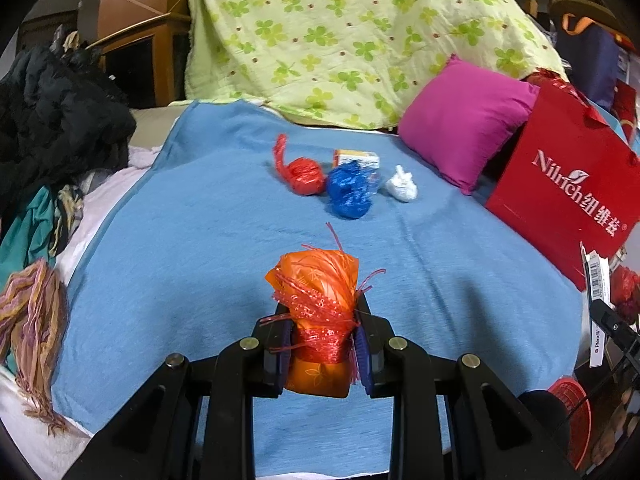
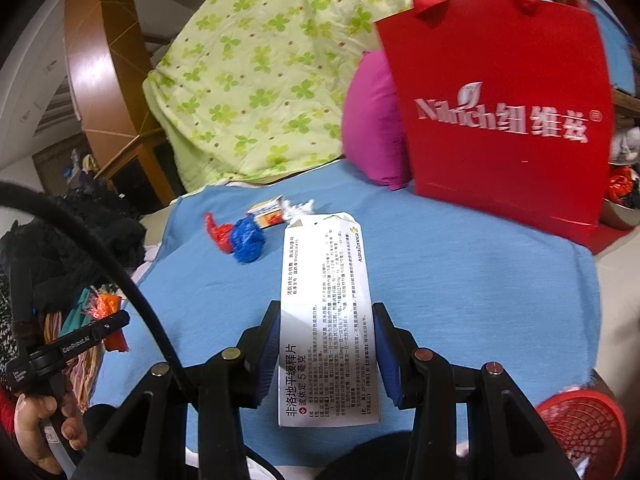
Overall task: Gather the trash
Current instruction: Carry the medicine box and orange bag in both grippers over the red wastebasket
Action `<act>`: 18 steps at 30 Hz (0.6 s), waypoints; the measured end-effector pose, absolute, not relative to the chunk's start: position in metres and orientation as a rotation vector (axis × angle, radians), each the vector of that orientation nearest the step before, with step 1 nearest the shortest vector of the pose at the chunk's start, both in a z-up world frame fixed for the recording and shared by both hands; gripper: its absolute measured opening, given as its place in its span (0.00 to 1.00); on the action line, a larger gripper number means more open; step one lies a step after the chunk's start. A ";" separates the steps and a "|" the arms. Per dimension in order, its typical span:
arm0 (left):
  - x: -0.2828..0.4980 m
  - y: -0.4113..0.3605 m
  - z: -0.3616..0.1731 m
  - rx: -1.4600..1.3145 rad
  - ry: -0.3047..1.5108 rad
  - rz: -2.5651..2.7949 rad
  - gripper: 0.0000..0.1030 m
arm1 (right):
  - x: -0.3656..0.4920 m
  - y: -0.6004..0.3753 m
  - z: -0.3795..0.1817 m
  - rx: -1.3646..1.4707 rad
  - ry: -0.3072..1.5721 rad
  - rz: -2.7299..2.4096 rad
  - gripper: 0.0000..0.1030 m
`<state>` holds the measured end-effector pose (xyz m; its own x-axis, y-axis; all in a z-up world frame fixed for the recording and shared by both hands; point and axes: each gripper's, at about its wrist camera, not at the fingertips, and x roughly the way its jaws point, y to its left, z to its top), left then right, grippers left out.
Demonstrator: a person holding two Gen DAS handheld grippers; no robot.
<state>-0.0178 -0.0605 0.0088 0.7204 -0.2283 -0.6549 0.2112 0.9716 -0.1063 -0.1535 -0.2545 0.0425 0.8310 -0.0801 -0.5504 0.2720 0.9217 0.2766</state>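
Here the left gripper clamps an orange wrapper bundle; the right gripper grips a white medicine box, both short of the red paper bag, whose contents are hidden.

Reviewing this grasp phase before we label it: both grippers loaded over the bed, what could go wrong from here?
1. The left gripper pinches the orange bundle low down; loose red strands hang out and may snag.
2. The right gripper holds the white medicine box by its lower half, so its long free end could pivot or slip.
3. The red gift bag leans on the pink pillow; a bump might tip it.
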 end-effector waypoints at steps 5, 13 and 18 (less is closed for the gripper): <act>-0.025 -0.087 0.021 -0.010 0.701 -0.308 0.28 | -0.188 -0.282 0.049 0.367 0.541 -0.279 0.45; -0.041 -0.144 0.033 0.033 0.684 -0.445 0.28 | -0.279 -0.333 0.050 0.404 0.528 -0.480 0.45; -0.061 -0.187 0.037 0.071 0.680 -0.538 0.28 | -0.333 -0.357 0.032 0.437 0.564 -0.587 0.45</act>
